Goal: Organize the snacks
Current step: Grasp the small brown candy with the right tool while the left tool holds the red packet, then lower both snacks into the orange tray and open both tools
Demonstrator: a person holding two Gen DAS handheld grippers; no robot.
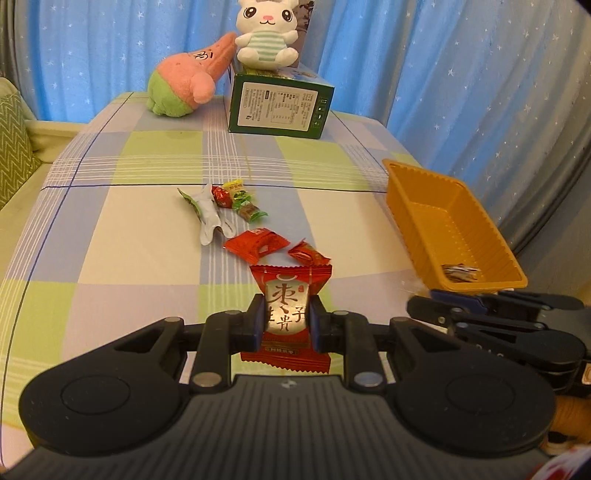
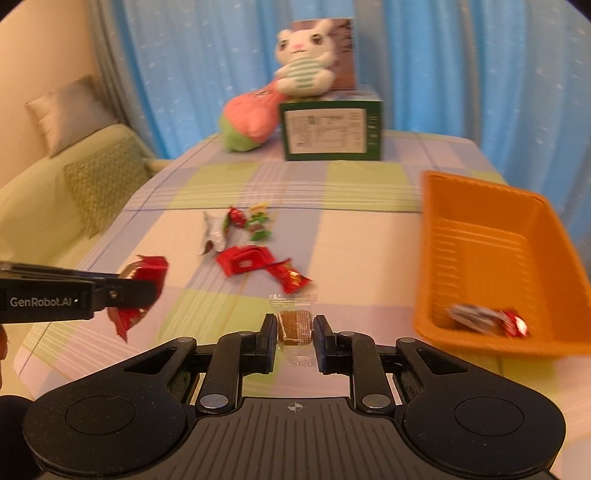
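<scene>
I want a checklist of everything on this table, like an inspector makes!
Surface: checked tablecloth.
Job's things: loose snacks mid-table; orange tray on the right, holding one or two wrapped snacks.
Clutter: green box, white bunny plush on it, pink plush beside it.
Grippers: left hand-held gripper shut on red packet; right hand-held gripper shut on clear-wrapped brown snack.
Cables: nothing seen.
Surroundings: blue star curtain, green sofa.

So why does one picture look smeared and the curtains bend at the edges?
Right wrist view: motion blur smears the orange tray and the wrapped snacks inside it. Left wrist view: sharper, the print on the red packet is readable. Both views: fisheye lenses bow the blue curtain and darken the corners.
</scene>
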